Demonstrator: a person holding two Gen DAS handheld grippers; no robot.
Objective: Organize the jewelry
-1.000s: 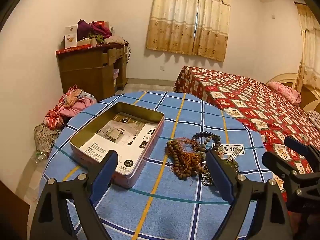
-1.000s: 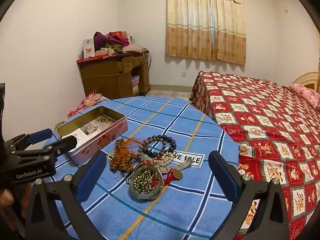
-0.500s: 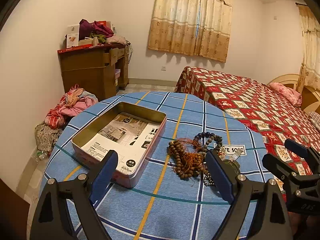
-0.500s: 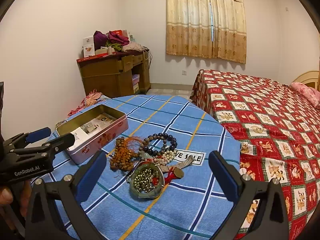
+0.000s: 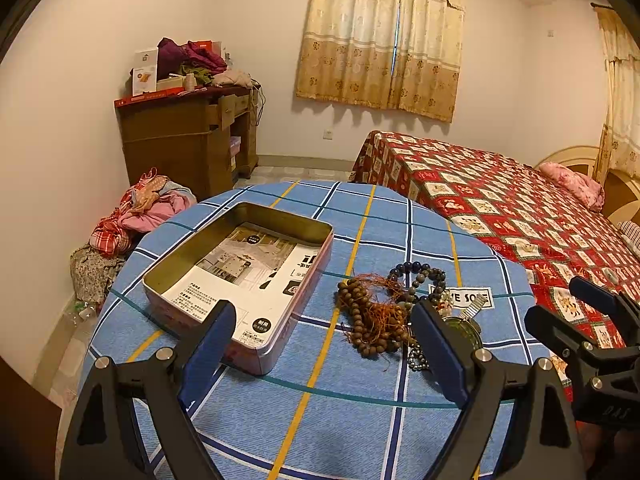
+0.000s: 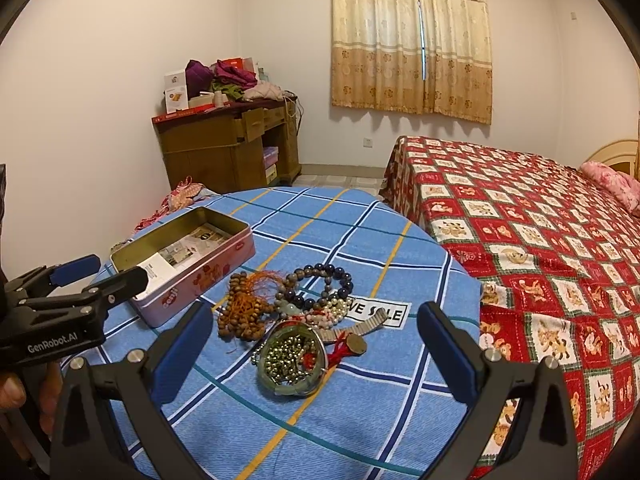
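A pile of jewelry lies on the round blue checked table [image 6: 360,216]: a brown wooden bead string [image 6: 240,312] [image 5: 360,320], a dark blue bead bracelet [image 6: 324,284] [image 5: 420,276], a green bangle [image 6: 292,356] with small metal beads inside, and a metal watch band [image 6: 360,328]. An open pink tin box [image 6: 188,272] [image 5: 240,272] with printed paper inside stands left of the pile. My left gripper [image 5: 324,340] is open and empty, near the box and pile. My right gripper [image 6: 316,352] is open and empty, just before the bangle.
A bed [image 6: 540,220] with a red patterned cover stands right of the table. A wooden desk [image 5: 184,140] with clutter stands at the back left wall. Clothes [image 5: 140,212] lie heaped on the floor. Curtains [image 6: 412,40] hang at the back.
Both views have shifted only slightly; the table contents sit a little lower and nearer in the frames. Both grippers stay open and nothing on the table has moved.
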